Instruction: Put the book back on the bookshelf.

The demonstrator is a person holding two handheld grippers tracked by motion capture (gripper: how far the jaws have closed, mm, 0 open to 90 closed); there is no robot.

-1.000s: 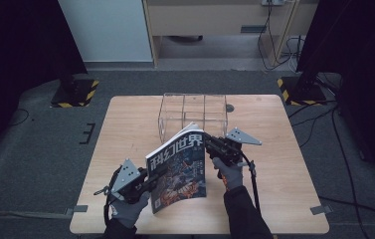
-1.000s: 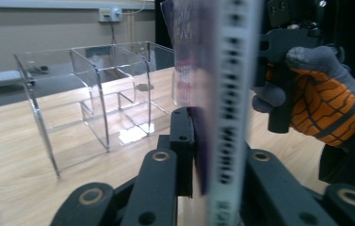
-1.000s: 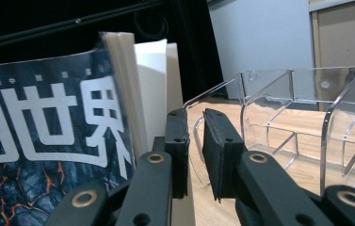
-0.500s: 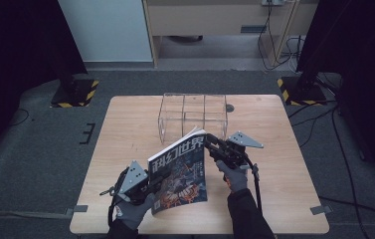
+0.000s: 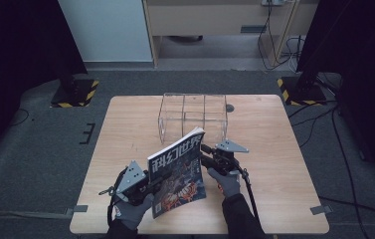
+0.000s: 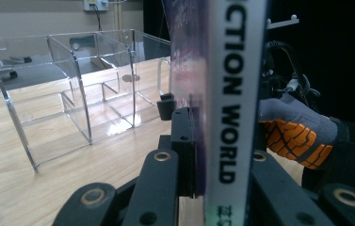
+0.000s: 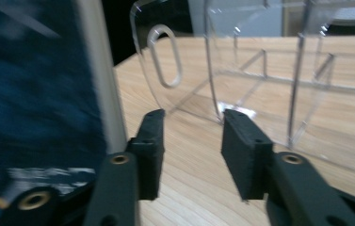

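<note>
The glossy magazine with a colourful cover [image 5: 177, 174] is held upright above the tabletop [image 5: 274, 134], its spine clamped in the left tool [image 6: 198, 155]. The right tool [image 7: 189, 150] stands apart beside it, gripping nothing. The clear acrylic divided organiser [image 5: 192, 117] lies ahead; the spine is best kept vertical and aligned with a slot.

i see the magazine [image 5: 177, 174] with a dark blue cover, orange artwork and white characters, its spine [image 6: 229, 108] white with black letters; my gloves [image 6: 297, 132] are grey with orange patterned palms, the rack [image 5: 195, 117] clear, the table [image 5: 269, 129] pale wood grain, both sets of jaws black
</note>
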